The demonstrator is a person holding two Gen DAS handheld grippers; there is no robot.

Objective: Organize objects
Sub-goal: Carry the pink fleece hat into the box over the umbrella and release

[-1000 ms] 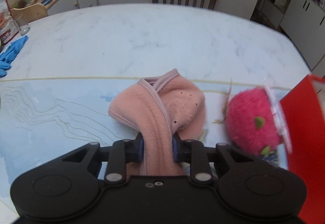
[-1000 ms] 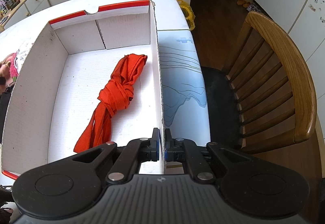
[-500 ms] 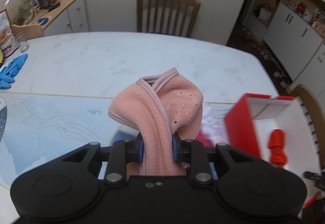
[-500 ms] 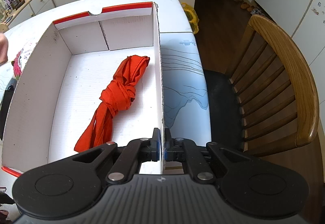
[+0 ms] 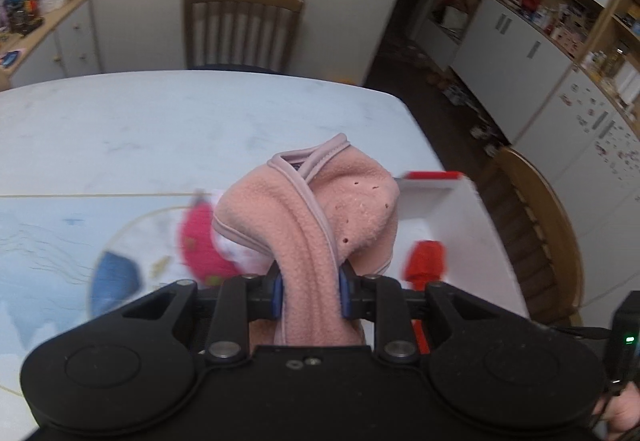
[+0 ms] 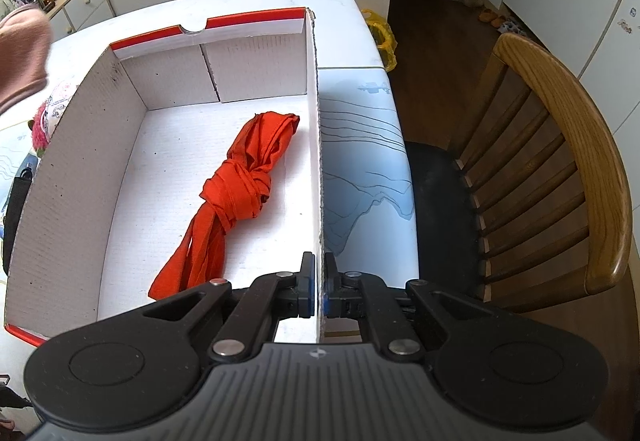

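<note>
The pink fleece garment [image 5: 316, 225] hung clamped between the pads of the left gripper [image 5: 310, 291], lifted clear of the table [image 5: 160, 129], presumably for transfer into the box [image 6: 72, 177]. The box already held a knotted orange cloth [image 6: 236, 189]. The right gripper [image 6: 319, 291] was closed on the box's right wall, apparently to steady it. Both grippers pointed steeply downward, the left one beside the box's left wall.
</note>
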